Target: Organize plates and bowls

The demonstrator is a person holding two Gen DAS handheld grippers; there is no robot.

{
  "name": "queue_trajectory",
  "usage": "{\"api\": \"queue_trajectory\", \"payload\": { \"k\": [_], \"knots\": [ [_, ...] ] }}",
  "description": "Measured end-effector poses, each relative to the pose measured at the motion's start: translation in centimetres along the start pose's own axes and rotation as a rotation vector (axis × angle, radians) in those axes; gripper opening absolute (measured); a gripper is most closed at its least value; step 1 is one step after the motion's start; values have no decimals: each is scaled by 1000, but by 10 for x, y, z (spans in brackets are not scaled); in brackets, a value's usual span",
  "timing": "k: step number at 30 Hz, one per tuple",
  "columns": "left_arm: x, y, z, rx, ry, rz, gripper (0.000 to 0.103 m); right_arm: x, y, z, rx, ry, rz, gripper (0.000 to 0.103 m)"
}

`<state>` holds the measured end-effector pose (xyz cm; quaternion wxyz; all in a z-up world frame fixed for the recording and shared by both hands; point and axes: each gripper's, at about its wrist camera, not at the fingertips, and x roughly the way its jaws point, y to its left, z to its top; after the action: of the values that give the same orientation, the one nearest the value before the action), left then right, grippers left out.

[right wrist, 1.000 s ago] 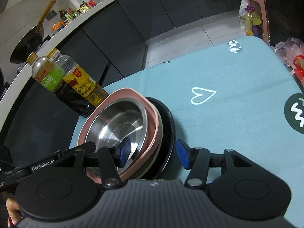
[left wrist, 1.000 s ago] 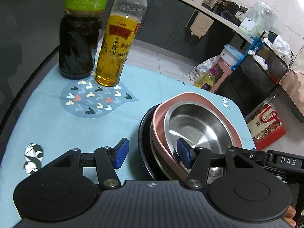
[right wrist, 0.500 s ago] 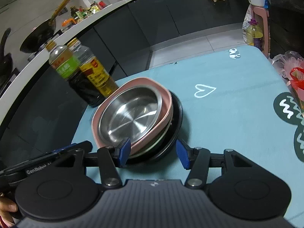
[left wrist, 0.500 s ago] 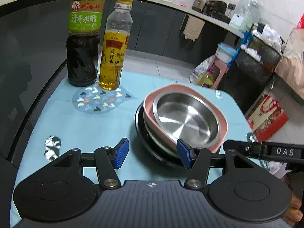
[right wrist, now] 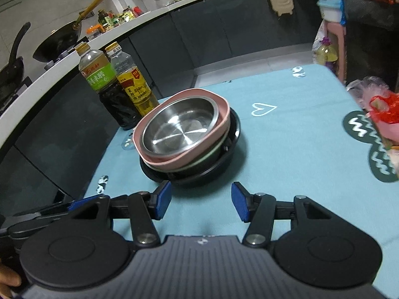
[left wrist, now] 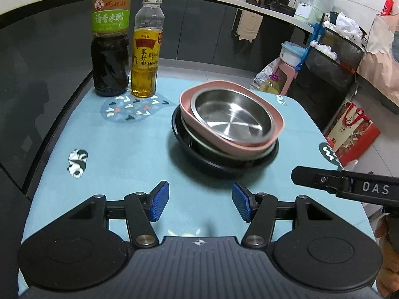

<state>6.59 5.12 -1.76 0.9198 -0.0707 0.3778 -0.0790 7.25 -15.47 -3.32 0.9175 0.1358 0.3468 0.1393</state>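
Stack (left wrist: 228, 129) of dishes sits on the teal cloth (left wrist: 119, 164), taken as the landmark. From the top down: steel bowl (left wrist: 232, 117) nested in pink bowl (left wrist: 249, 147), a pale rim showing just under the pink one, all resting in a black plate (left wrist: 219, 167). Pink bowl sits tilted and off-centre on the plate.

Left gripper (left wrist: 199, 203) hangs over bare cloth on the near side of the stack, fingers spread wide, nothing between the blue pads (left wrist: 159, 200). Not touching the stack.

Right gripper (right wrist: 200, 203) likewise on the near side of the stack, fingers released and empty. Its left pad (right wrist: 163, 199) lies close to the plate rim in this view; contact cannot be told.

Beyond the stack, to its left in the left wrist view: vinegar bottle (left wrist: 109, 39) and oil bottle (left wrist: 146, 47), upright, side by side. Behind them, a dark cabinet front under a white counter (right wrist: 62, 62).
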Motion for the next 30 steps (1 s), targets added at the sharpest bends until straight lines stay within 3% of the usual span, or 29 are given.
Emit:
{"api": "queue_trajectory", "payload": {
  "k": [10,18,30],
  "knots": [
    [-33,-14,-27,34,-61,41,53,-23,18,-33,-73,-101,-125,41],
    [-52,-21,-42,51,-106,101,53,-41,31,-48,-95,-144,-161,41],
    [-67,-28,-53,65,-121,93,53,-54,40,-59,-114,-187,-177,41]
  ]
}}
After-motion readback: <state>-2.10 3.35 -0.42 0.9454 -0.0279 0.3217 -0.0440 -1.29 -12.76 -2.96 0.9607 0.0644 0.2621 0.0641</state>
